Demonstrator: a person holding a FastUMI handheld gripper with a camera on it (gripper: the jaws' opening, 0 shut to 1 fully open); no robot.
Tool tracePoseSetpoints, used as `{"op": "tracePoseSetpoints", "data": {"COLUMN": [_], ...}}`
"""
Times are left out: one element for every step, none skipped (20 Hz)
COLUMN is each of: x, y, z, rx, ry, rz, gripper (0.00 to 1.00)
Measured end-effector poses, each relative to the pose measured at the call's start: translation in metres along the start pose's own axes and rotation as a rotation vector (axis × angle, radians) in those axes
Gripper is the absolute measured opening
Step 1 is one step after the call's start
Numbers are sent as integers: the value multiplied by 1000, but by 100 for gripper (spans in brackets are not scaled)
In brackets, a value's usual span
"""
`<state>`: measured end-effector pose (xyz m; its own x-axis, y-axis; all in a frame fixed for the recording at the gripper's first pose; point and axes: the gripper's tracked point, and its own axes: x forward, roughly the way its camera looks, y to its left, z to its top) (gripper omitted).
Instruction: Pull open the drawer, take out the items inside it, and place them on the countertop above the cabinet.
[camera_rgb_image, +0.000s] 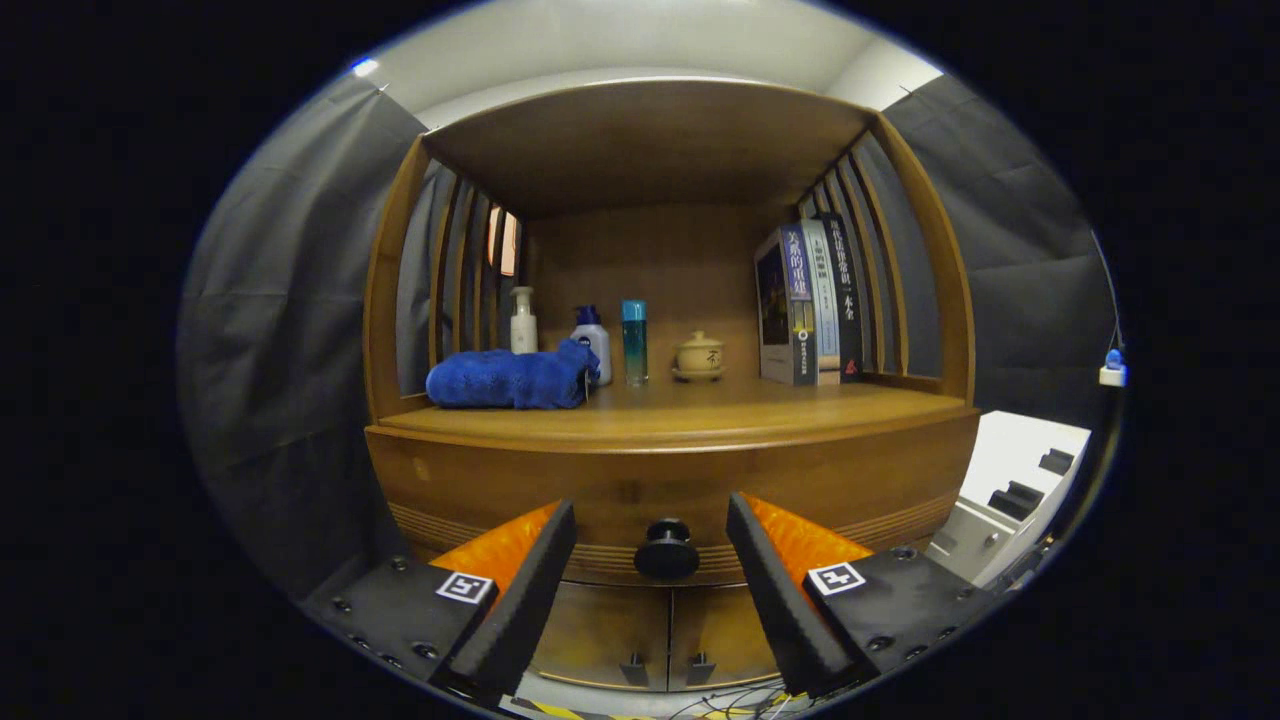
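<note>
1. Gripper (651, 560): fingers spread wide, holding nothing. One finger (530, 590) sits left of the drawer knob, the other to its right, neither touching it.
2. Drawer knob (666, 548): dark, round, sits in the gap between the fingertips, roughly centred. It looks just ahead of the tips rather than inside them.
3. Drawer (640, 495): wooden front with grooved trim along the lower edge, closed flush with the cabinet. Contents can't be seen.
4. Below the drawer: two cabinet doors (665, 635) meeting at a centre seam, each with a small dark handle near the bottom.
5. Table (680, 415): wooden countertop right above the drawer, front strip bare.
6. On the table, left side: a blue towel (510, 378) lying bunched up.
7. Behind and beside the towel, a row along the back: white pump bottle (523, 322), white bottle with blue cap (592, 338) touching the towel's right end, tall teal bottle (634, 342), small beige lidded pot (699, 356) on a saucer.
8. Right side of the table: a few books (808, 305) standing upright against the slatted side panel.
9. Off to the right of the cabinet: a white unit (1015, 485) with dark slots, well apart from the drawer.
</note>
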<state>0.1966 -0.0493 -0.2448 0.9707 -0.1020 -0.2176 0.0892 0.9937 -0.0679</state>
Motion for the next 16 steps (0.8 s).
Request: {"op": "tracePoseSetpoints", "data": {"x": [3,7,12,16,22,25,28,31,35,39,38,39,41,42,42,41], "y": [-3,-5,-4,-4,-6,-8,-11,-13,-15,-19,-20,-19,-12,-14,-16,-16], "z": [1,0,-2,-5,-7,-11,-16,-19,-19,-23,-27,-29,-28,-30,-29,-29], "rx": [-3,-2,-1,5,5,3,5,12,16,10,20,34,48,36,28,22], "ry": [-3,-8,-7,-4,-3,8,16,20,18,29,39,49,30,26,21,24], "rz": [-9,-16,-16,-25,-29,-39,-49,-49,-52,-63,-55,-45,-37,-44,-46,-43], "gripper": [98,98,95,92,89,86,83,80,77,73,70,67,63,58,53,51]}}
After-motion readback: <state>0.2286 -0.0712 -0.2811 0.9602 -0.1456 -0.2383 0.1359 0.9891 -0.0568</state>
